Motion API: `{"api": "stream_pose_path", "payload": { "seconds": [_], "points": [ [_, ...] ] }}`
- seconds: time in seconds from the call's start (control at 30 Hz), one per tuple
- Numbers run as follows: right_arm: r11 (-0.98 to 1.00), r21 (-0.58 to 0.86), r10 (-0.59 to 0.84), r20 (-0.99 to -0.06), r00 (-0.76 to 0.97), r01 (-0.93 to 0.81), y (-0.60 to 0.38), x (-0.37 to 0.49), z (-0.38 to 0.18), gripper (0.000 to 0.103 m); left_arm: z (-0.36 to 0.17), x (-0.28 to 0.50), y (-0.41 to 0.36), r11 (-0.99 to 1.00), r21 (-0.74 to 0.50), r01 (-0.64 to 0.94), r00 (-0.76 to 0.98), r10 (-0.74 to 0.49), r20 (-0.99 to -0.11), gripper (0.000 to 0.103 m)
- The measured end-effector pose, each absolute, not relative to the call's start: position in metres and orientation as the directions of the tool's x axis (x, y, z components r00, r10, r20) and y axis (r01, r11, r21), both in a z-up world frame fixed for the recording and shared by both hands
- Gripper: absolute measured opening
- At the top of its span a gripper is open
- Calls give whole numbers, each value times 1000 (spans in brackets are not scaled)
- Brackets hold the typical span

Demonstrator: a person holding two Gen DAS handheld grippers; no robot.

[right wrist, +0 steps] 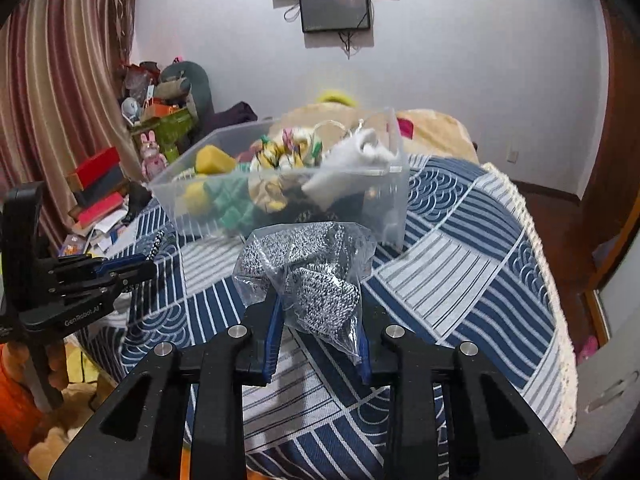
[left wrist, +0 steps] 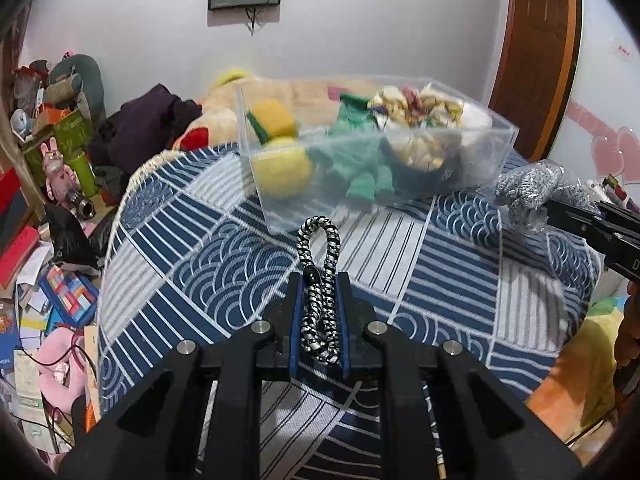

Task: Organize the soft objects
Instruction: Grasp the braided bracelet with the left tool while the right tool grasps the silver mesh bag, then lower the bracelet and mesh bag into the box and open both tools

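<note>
Wall monitor (right wrist: 335,8), striped curtain (right wrist: 60,92), pink rabbit figure (left wrist: 56,172)

White lettering reading "GenRobot.AI" is showing on the black plastic body of the left gripper (right wrist: 150,267); no other text is reading clearly.

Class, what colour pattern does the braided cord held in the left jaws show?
Black and white speckled braided cord, clearest in the left wrist view.
</note>
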State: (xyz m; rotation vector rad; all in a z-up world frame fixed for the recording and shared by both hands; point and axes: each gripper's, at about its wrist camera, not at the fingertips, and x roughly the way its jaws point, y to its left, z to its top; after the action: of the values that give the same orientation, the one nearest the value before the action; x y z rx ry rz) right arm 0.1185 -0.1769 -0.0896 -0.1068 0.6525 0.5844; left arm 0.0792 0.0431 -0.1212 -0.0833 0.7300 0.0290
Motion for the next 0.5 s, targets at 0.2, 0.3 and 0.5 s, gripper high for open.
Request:
{"api": "stream_pose_path", "payload": {
  "seconds": [0.2,0.3,0.5],
  "points": [
    [833,84,503,-528,684,-547,-172,120,-59,27,-92,86,44,997,-57,-43,788,-2,-615,15],
    [833,80,510,-494,704,-547,-169,124,-47,27,-77,91,44,998,-60,-32,811,-10,-585,15],
    [832,74,522,-443,729,-550,-161,137,-29,27,-52,109,45,996,-84,-7,844,-40,-535,15]
  ]
}}
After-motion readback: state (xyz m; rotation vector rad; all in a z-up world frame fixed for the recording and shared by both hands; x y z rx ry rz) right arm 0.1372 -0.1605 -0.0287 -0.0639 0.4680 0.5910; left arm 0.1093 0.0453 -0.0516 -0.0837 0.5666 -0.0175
